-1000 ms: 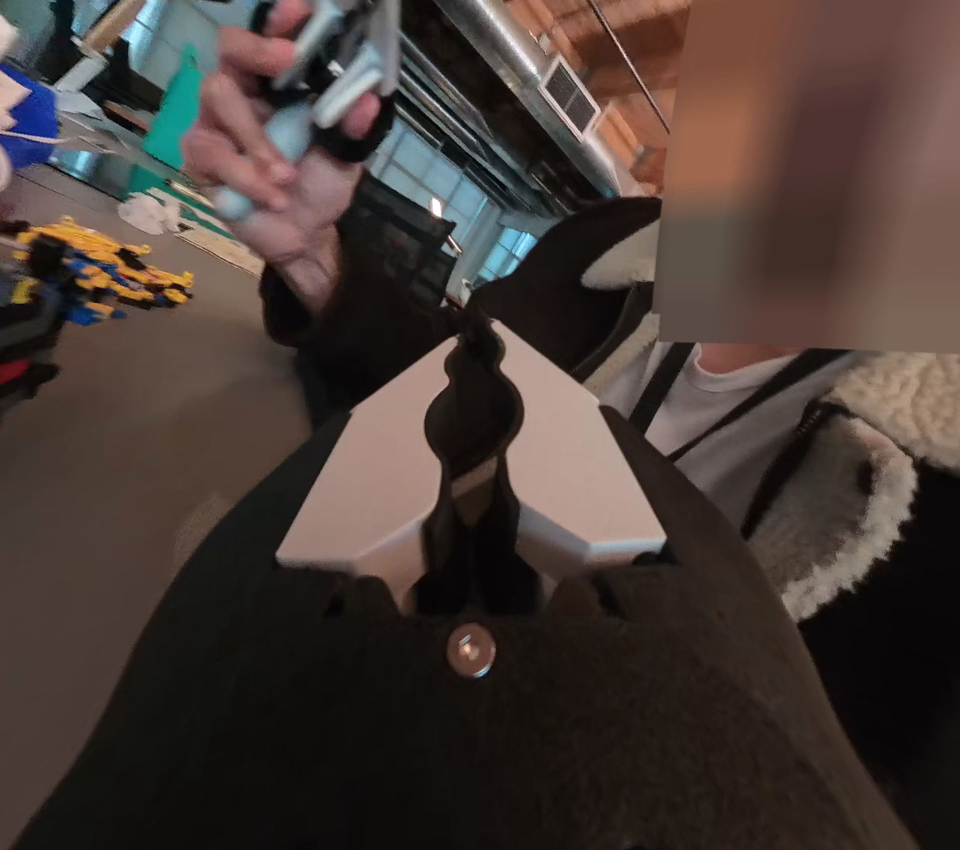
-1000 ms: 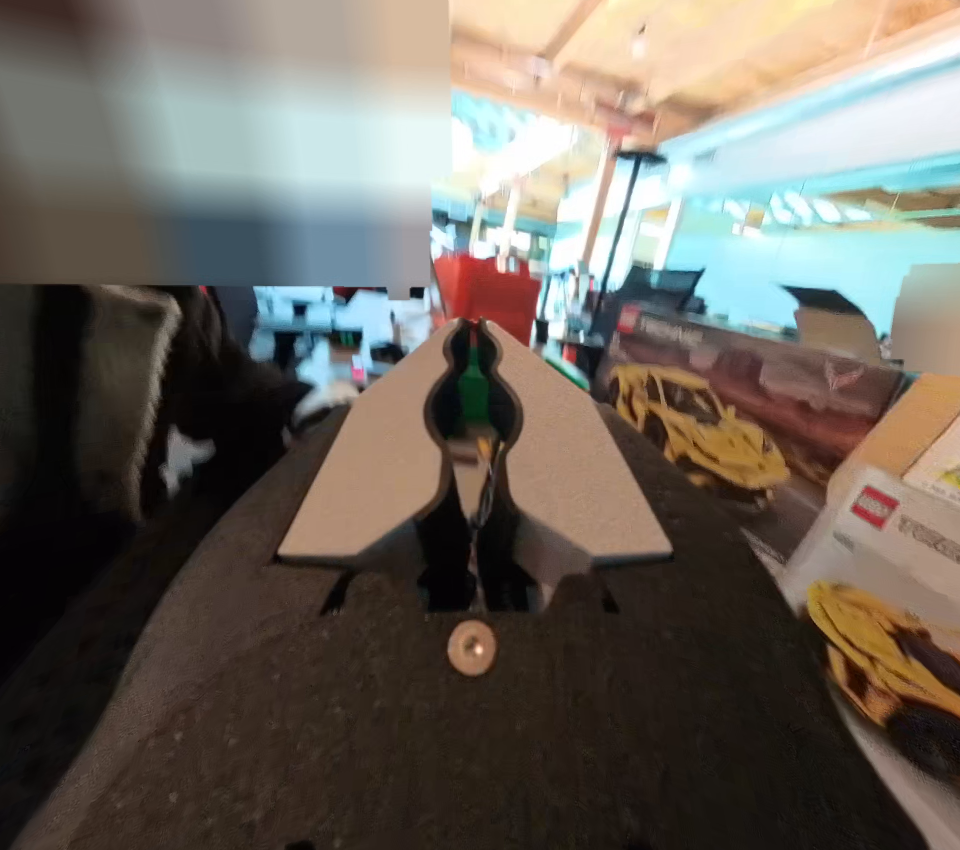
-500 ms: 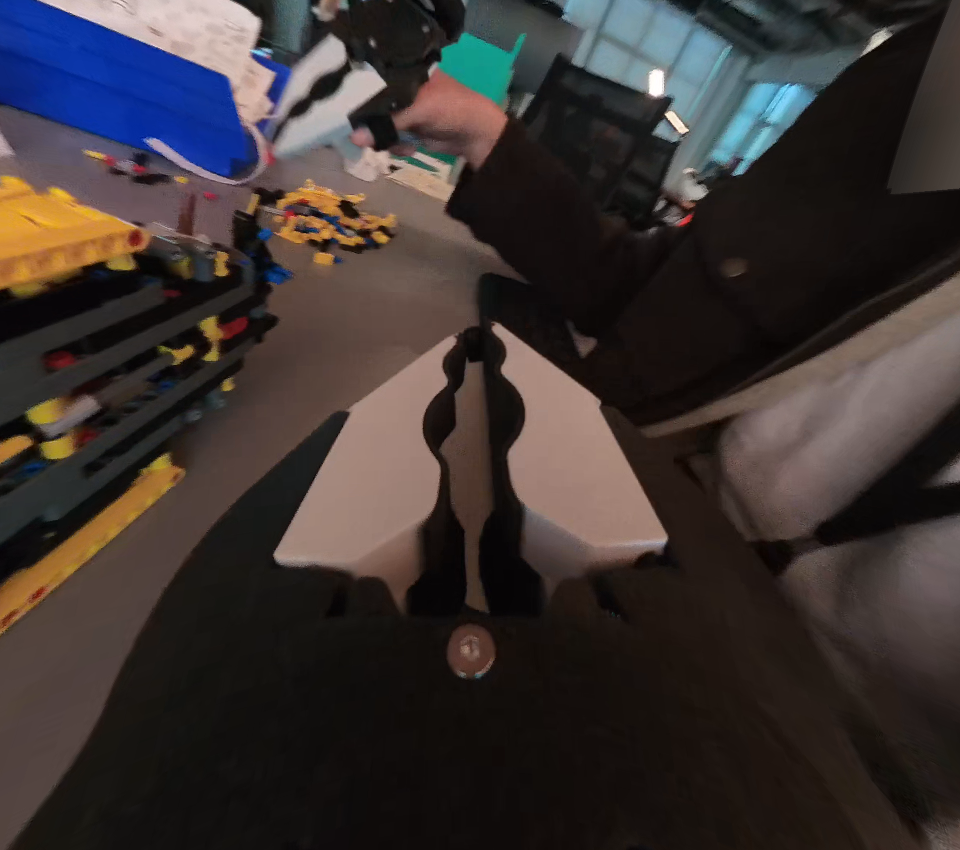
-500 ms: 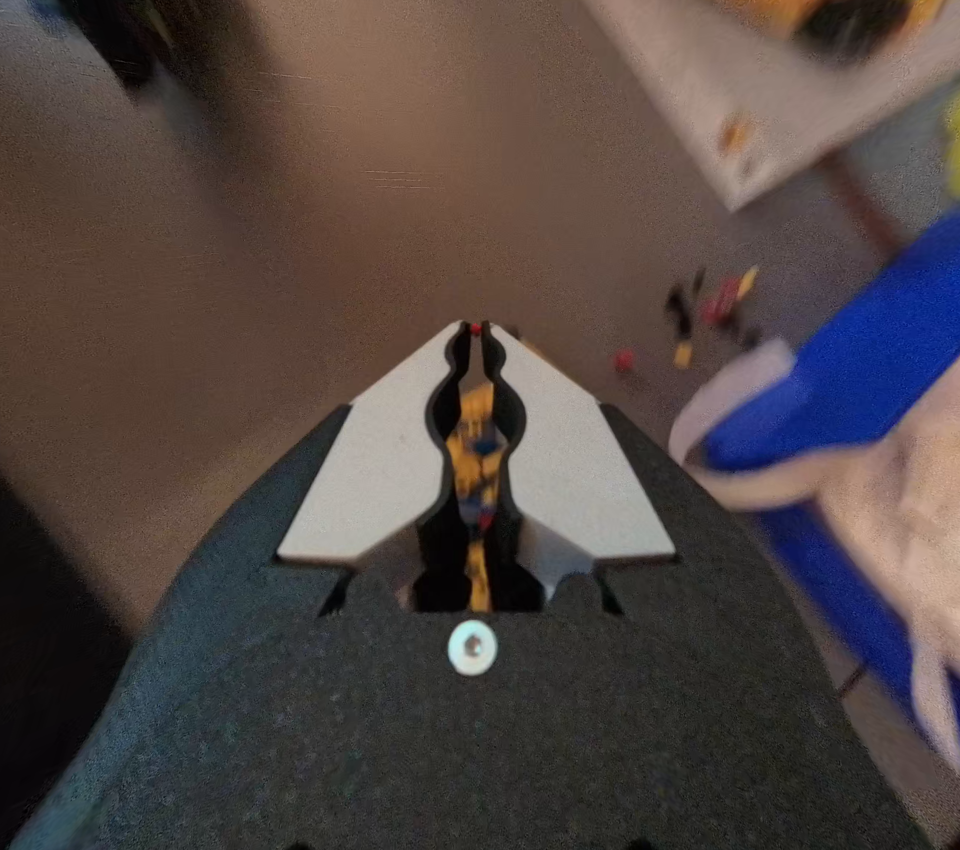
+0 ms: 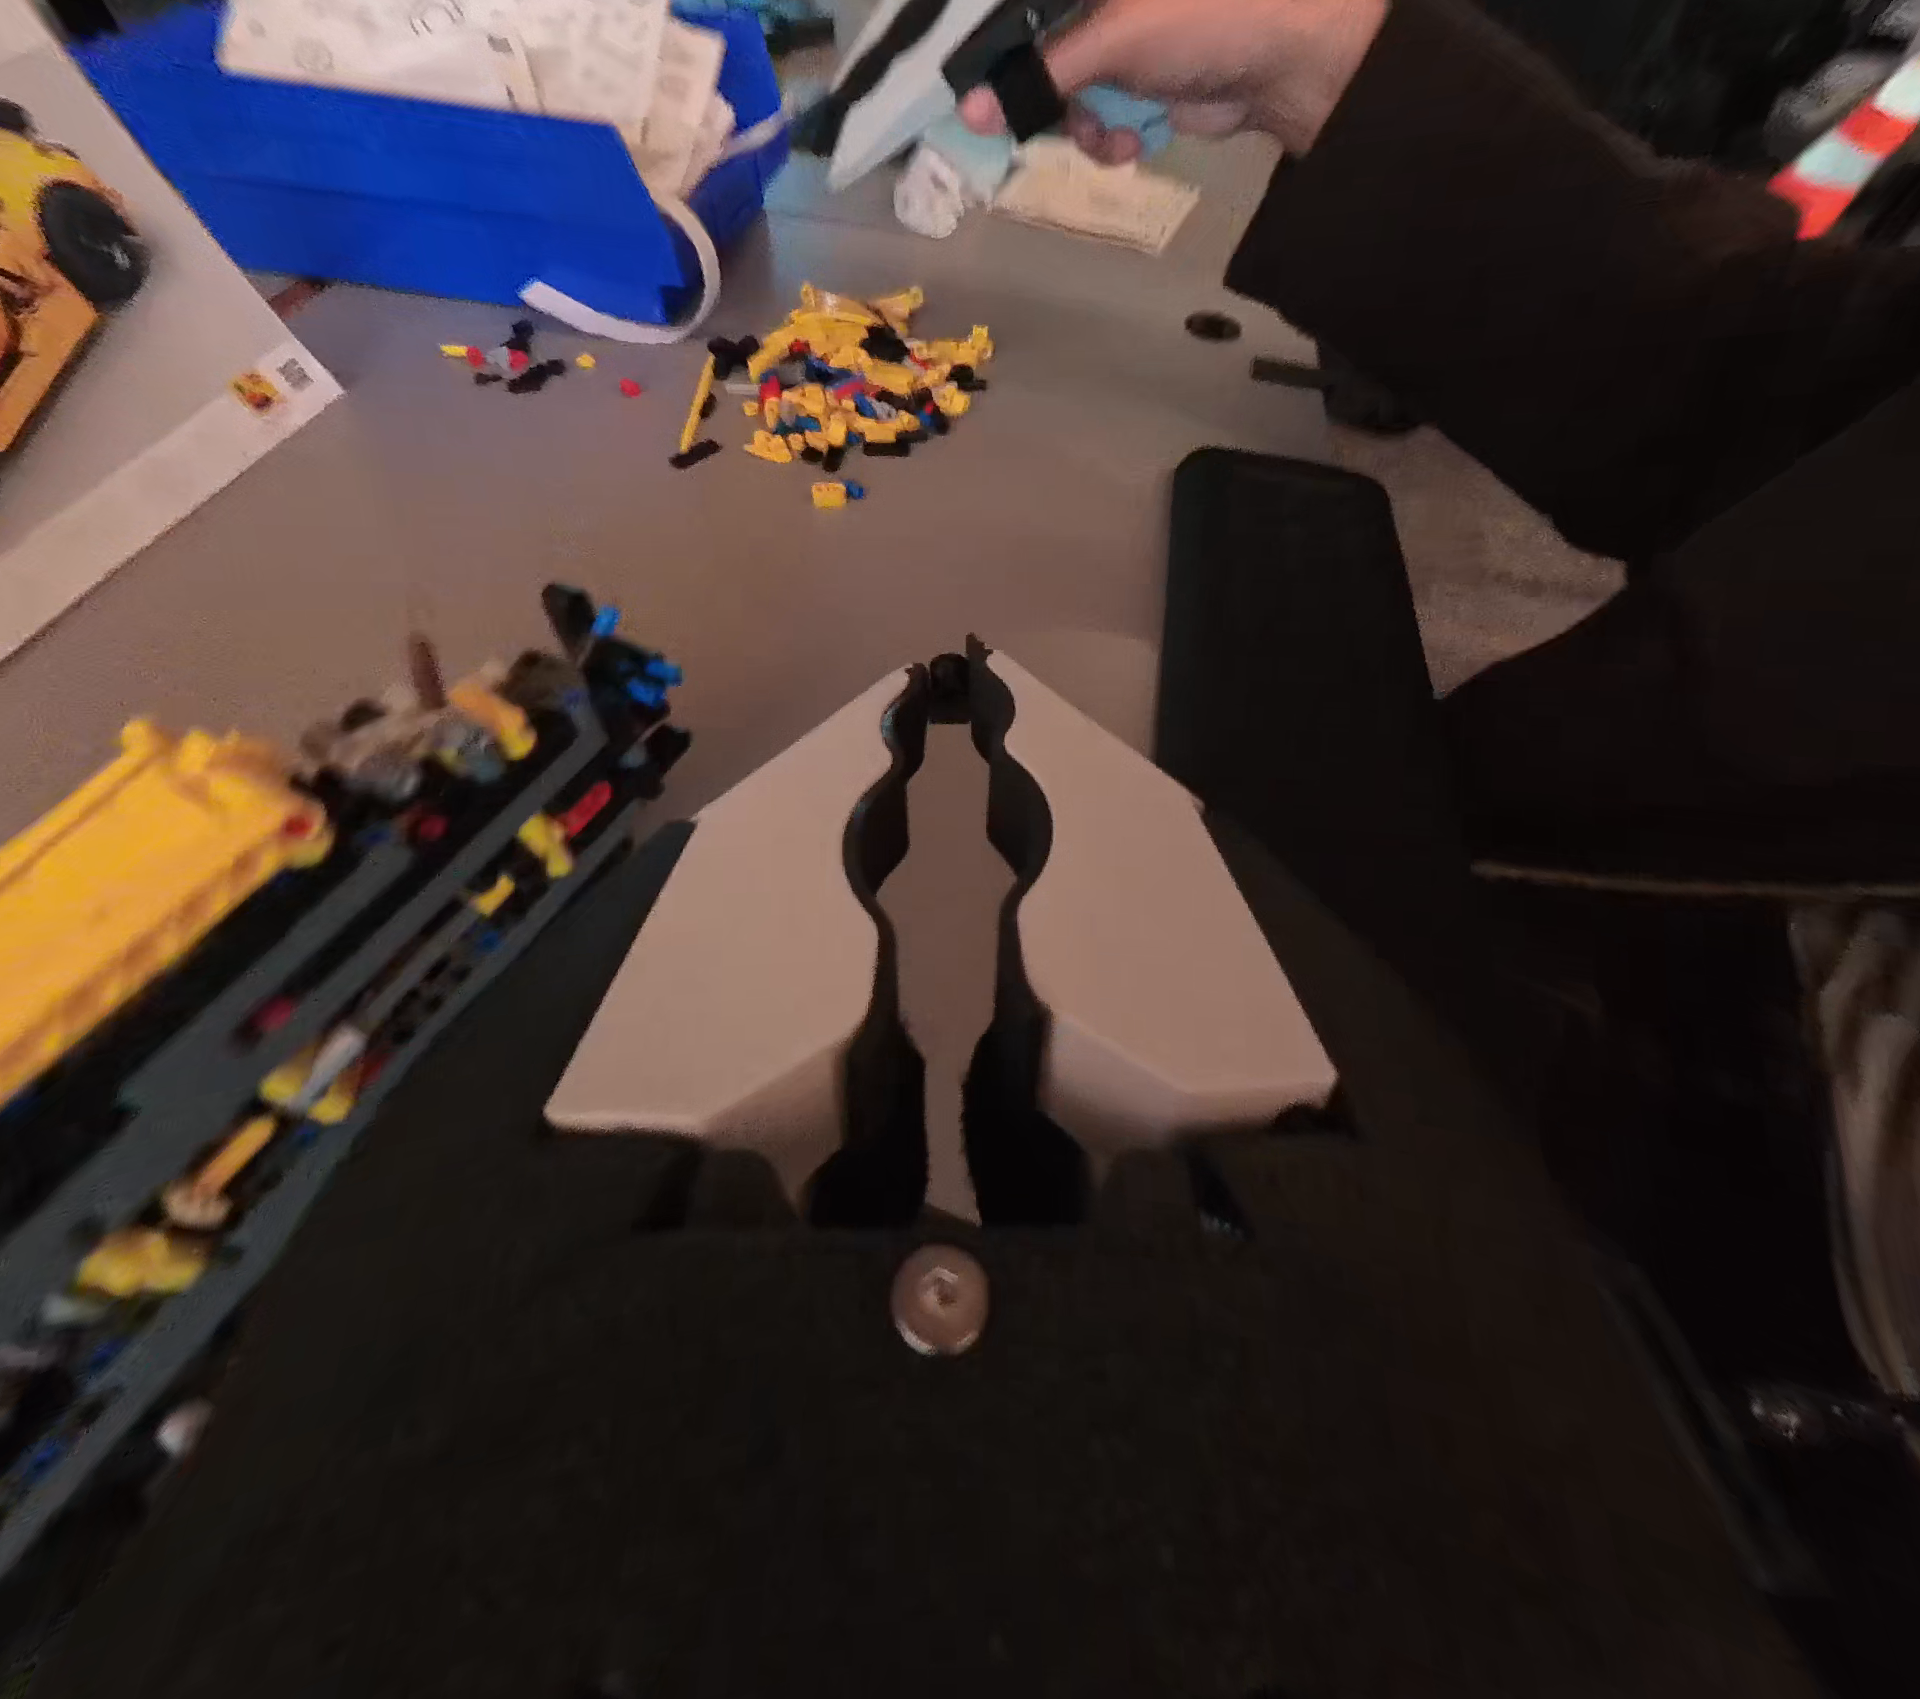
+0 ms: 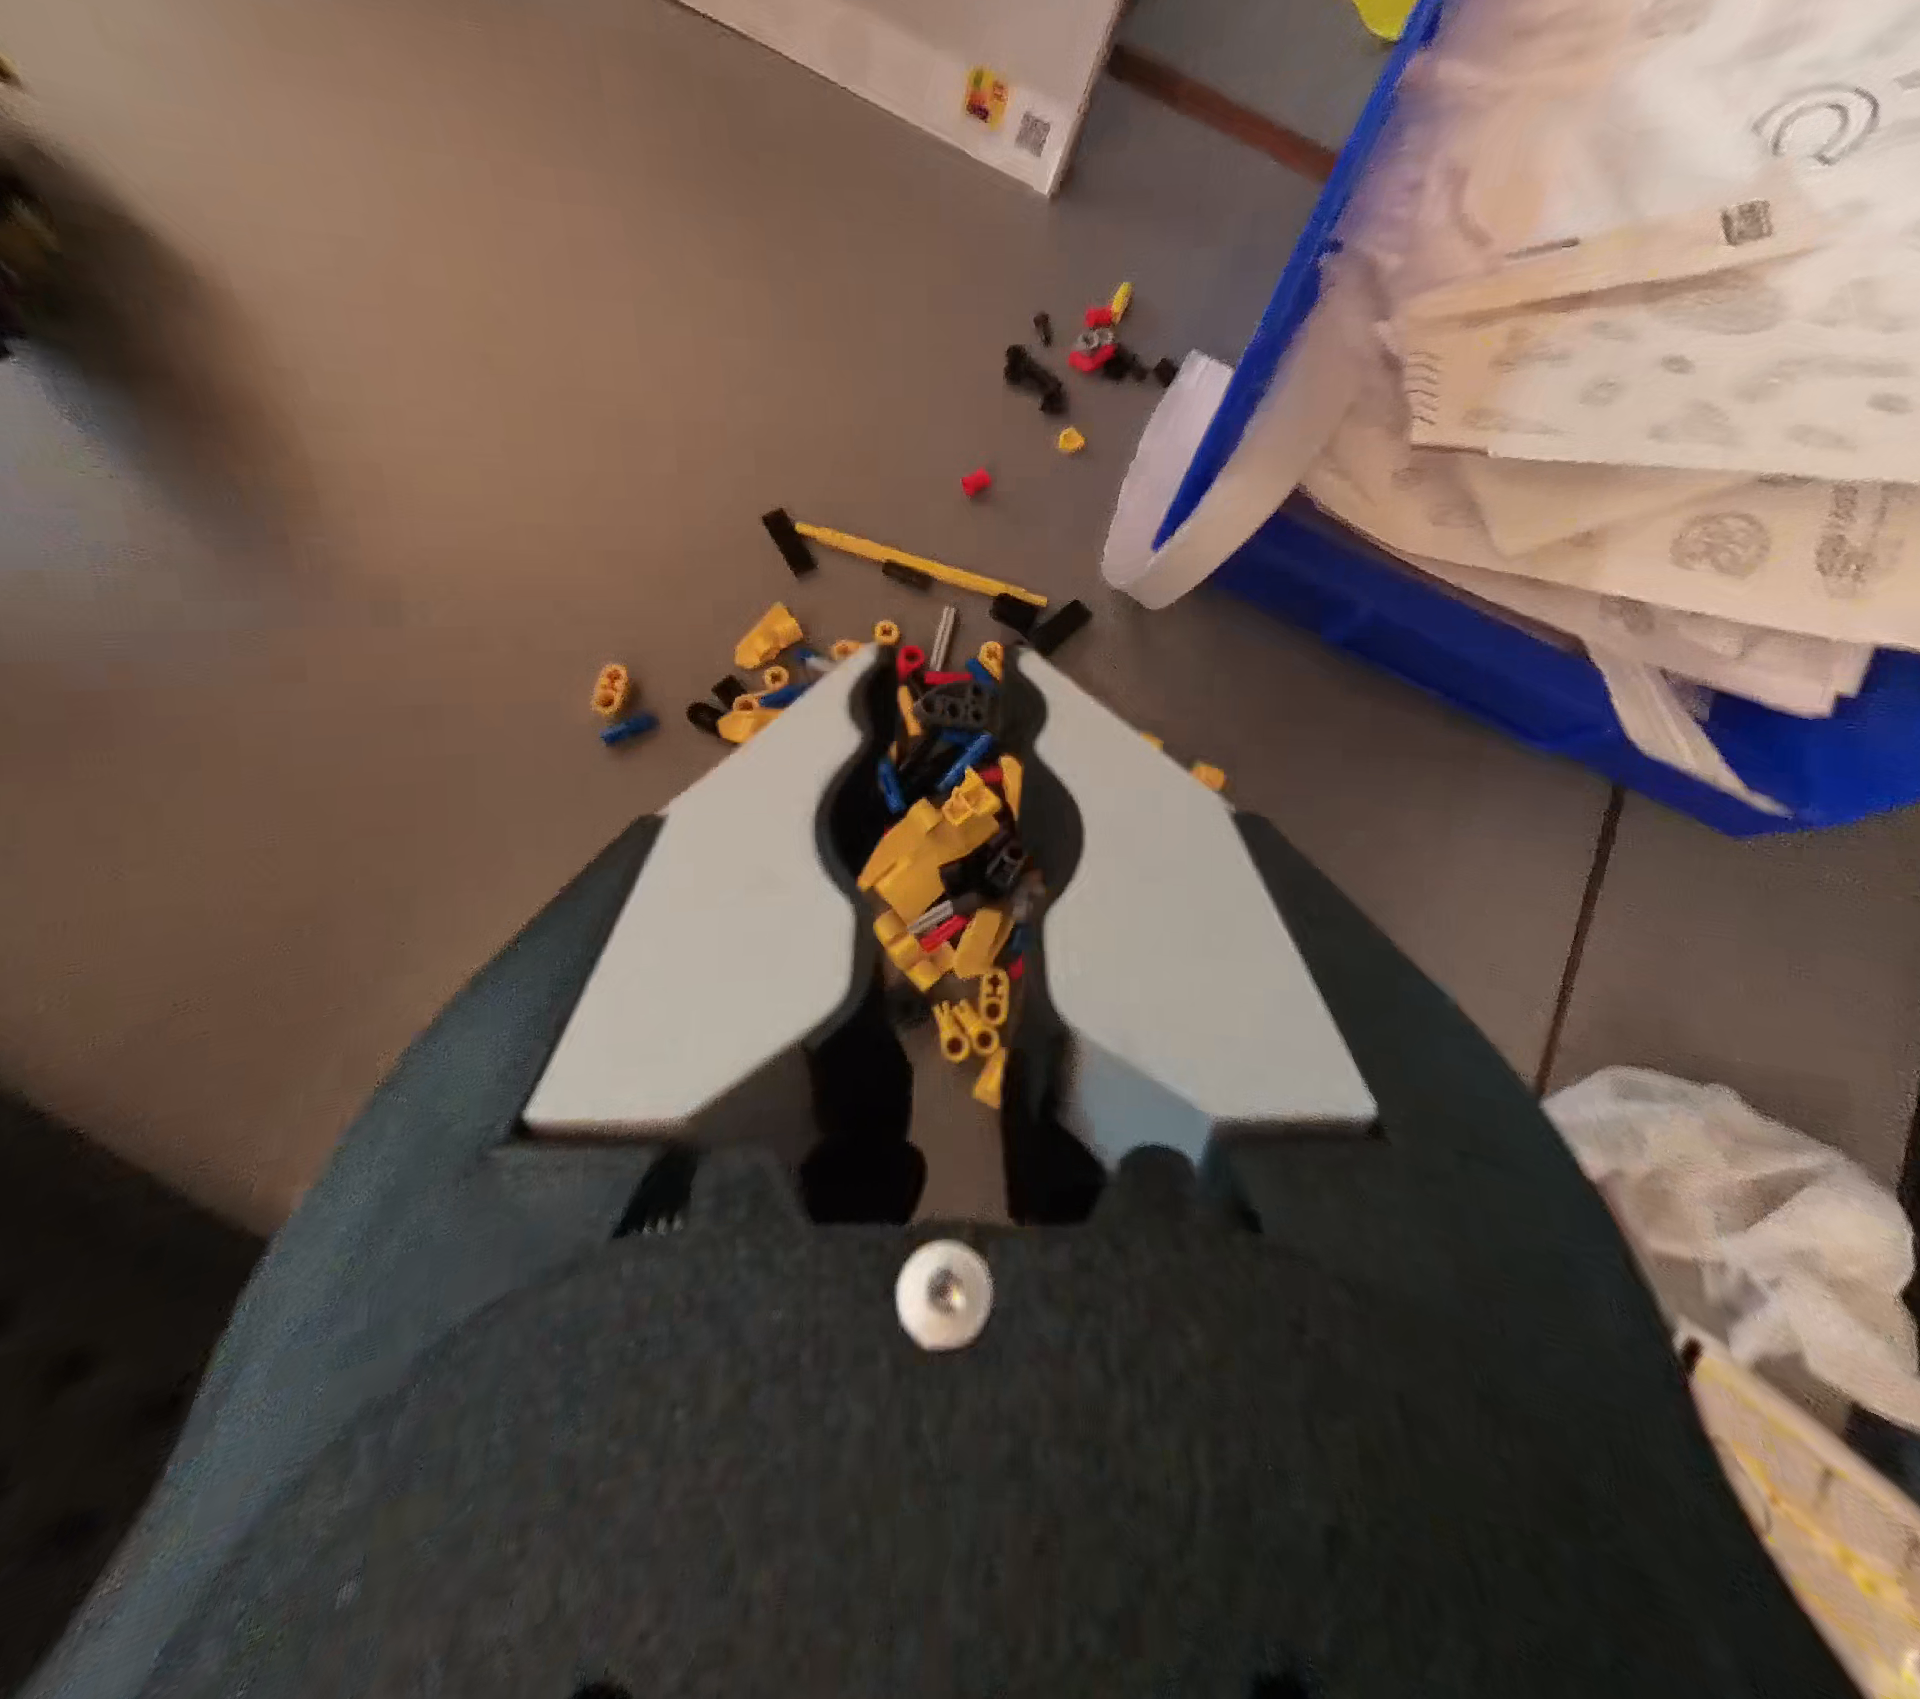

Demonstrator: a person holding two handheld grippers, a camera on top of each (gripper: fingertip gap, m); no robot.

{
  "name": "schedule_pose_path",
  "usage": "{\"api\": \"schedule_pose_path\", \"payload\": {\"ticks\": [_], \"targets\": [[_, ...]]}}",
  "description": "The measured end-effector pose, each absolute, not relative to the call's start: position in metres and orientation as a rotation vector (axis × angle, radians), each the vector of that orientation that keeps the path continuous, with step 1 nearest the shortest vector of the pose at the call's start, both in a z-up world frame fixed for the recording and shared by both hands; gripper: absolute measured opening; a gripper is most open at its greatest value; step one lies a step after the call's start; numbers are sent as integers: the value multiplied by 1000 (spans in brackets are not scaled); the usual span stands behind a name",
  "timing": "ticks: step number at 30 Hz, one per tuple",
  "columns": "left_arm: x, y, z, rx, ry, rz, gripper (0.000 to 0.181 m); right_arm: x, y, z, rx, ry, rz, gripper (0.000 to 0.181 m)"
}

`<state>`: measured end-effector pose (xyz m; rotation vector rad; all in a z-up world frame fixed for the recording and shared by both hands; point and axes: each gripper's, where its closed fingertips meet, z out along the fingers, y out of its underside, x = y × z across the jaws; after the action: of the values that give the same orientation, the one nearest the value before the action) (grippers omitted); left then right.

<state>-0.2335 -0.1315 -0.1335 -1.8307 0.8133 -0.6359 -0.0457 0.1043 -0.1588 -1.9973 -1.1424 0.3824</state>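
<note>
right wrist view: gripper over the loose brick pile

the right gripper (image 6: pixel 951 662) hangs released and empty above the small bricks (image 6: pixel 935 860) scattered on the tabletop (image 6: pixel 416 402). just beside them, a blue bin (image 6: pixel 1455 641) is stuffed with printed paper bags (image 6: pixel 1662 361). the left gripper (image 5: pixel 948 673) sits beside a half-built yellow model (image 5: pixel 208 870), tips nearly together on a dark speck; whether it is grasping, i cannot tell.

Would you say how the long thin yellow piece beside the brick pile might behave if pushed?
The long yellow piece looks slim and light, so it would probably slide or pivot easily. Black connectors sit on it, so rolling seems unlikely. The nearby brick pile would likely scatter.
</note>
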Motion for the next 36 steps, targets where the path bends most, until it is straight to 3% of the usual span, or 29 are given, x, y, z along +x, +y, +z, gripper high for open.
{"api": "schedule_pose_path", "payload": {"ticks": [4, 10, 17, 20, 23, 27, 32, 33, 35, 36], "targets": [[-175, -82, -114, -1972, 909, -643, 7, -15, 110, -195, -2166, -1036, 304, 37], [-73, 35, -162, -2293, 1006, -578, 7, 5, 88, -182, -2023, -732, 569, 22], [-44, 97, -234, -2554, 961, -528, 8, 40, 69, -144, -1929, -731, 657, 22], [-43, 102, -234, -2565, 911, -536, 28, 47, 65, -138, -1910, -702, 731, 23], [-48, 108, -210, -2495, 890, -538, 34, 51, 55, -138, -1907, -722, 758, 23], [-80, 88, -113, -2172, 923, -524, 34, 50, 30, -132, -1829, -875, 714, 37], [-222, 12, 7, -1683, 874, -193, 32, 11, -7, -119, -1639, -1073, 668, 34], [-253, -7, 16, -1641, 838, -161, 29, -8, -16, -117, -1626, -1096, 727, 34], [-297, -48, 0, -1728, 857, -226, 5, -59, -37, -115, -1579, -1165, 878, 36], [-309, -68, -16, -1791, 891, -295, 9, -86, -45, -115, -1543, -1215, 933, 37]]}}
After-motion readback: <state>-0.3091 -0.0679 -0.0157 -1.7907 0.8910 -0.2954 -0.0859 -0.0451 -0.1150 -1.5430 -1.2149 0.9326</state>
